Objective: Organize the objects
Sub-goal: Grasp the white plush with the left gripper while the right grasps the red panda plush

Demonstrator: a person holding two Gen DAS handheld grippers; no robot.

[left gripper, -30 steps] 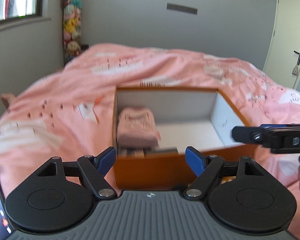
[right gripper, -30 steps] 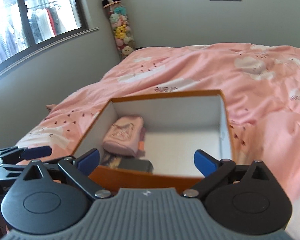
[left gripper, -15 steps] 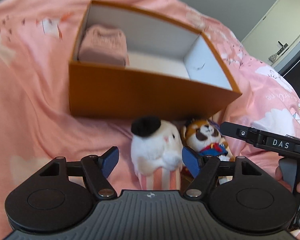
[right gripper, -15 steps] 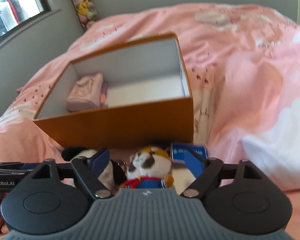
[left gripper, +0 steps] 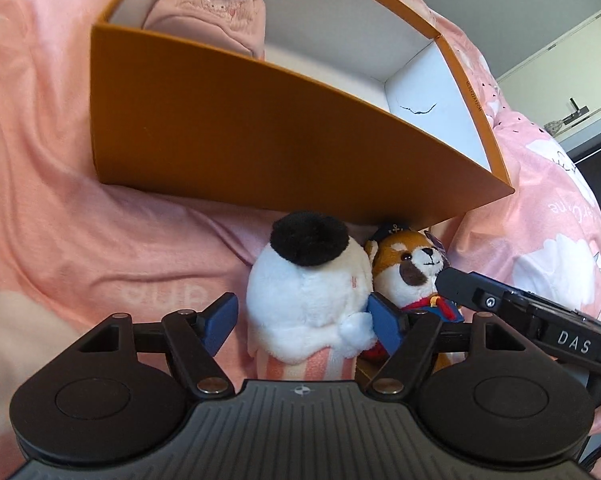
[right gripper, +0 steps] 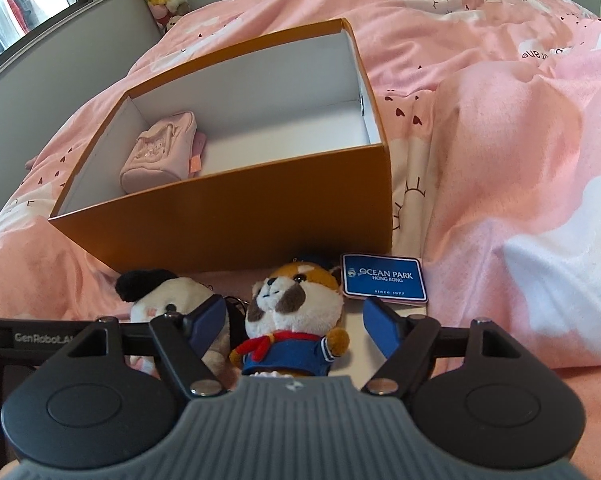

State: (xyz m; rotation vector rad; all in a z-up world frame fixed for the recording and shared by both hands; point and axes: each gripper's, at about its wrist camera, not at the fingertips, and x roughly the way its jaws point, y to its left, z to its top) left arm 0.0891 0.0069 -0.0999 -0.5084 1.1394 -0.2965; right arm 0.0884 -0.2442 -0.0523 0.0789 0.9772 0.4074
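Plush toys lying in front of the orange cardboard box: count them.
2: white plush with black pom-pom on the left, brown-and-white sailor-suited plush touching it on the right. Others may be hidden.

A white plush point(left gripper: 308, 300) with a black tuft and a fox-like plush point(right gripper: 296, 320) in blue are lying side by side on the bed. Behind them an open orange box point(right gripper: 236, 216) is holding a pink pouch point(right gripper: 160, 156).

Two plush toys point(right gripper: 292, 316) before box point(right gripper: 236, 216), pouch point(right gripper: 160, 156) inside

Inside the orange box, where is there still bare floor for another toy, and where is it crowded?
Orange box: bare white floor from the pink pouch across to the right wall. Crowded along its front wall outside, where the white plush, fox plush and blue card cluster.
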